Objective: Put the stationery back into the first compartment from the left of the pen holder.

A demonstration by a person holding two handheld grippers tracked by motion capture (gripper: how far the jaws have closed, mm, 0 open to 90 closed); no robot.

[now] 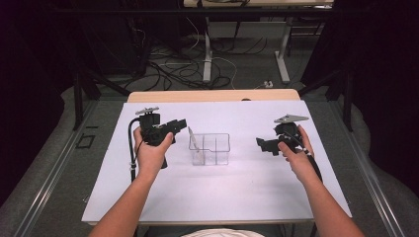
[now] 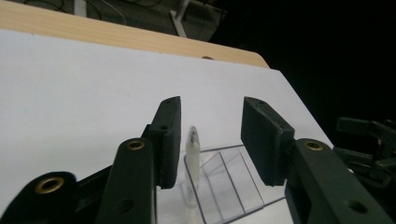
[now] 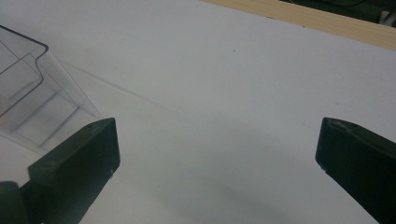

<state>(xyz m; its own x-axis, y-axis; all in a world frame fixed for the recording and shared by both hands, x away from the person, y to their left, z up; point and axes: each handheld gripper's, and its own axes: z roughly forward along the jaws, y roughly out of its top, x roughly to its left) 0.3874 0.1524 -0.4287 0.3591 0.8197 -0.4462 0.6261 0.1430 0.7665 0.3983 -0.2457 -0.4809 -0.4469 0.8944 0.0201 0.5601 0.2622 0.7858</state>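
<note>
Left tool point(image 1: 180, 123) held above desk point(image 1: 247, 197), jaws apart, nothing pinched; in left gripper view, slim clear spoon-like piece point(image 2: 192, 163) standing tilted in gap between pads, apparently touching neither. Piece leaning in left end of clear divided bin point(image 1: 210, 148), bin at desk centre, at 3 o'clock from left tool. Right tool point(image 1: 263, 144) at 3 o'clock of bin, near but apart, jaws wide, empty, white desk between them. Judged: piece already dropped into bin, release looks done; left to do: pull both tools clear. No other loose items seen.
</note>
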